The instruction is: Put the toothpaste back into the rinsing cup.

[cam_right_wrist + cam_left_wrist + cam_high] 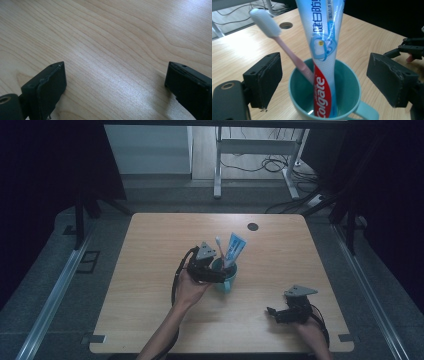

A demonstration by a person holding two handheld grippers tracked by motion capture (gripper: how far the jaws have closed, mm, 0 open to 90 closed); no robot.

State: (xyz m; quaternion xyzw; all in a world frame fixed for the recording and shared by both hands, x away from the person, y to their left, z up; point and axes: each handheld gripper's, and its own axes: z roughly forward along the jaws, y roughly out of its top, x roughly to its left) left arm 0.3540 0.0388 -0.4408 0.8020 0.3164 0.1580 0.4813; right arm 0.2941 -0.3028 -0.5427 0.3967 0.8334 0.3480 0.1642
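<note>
The bench (pixel 150 285) is the biggest thing I have in front of me, a pale wood top with a small round hole (pixel 253 226) near its far edge. Dark curtains hang on both sides, and beyond the far edge I see a white frame with loose cables on the floor.

Near the middle of the bench stands a teal cup (pixel 226 279), upright, its handle turned toward my side. From my left tool's camera I look straight down into it (pixel 347 82).

Inside the cup a toothpaste tube (pixel 235 247) stands on its cap end, white and blue above, red below, and leans toward the far right. Close up it (pixel 323 62) rises through the centre of the cup.

My left tool (pixel 214 271) sits right at the cup's near-left rim, hand behind it. Its jaws stand wide on either side of the cup, and neither pad presses on anything.

My right tool (pixel 272 312) rests low near the bench's near-right corner, well apart from the cup. Its jaws are spread wide too, with bare wood between them.

The smallest piece is a pink toothbrush (pixel 220 251) with a white head, leaning in the cup just left of the tube, bristles up (pixel 265 22).
</note>
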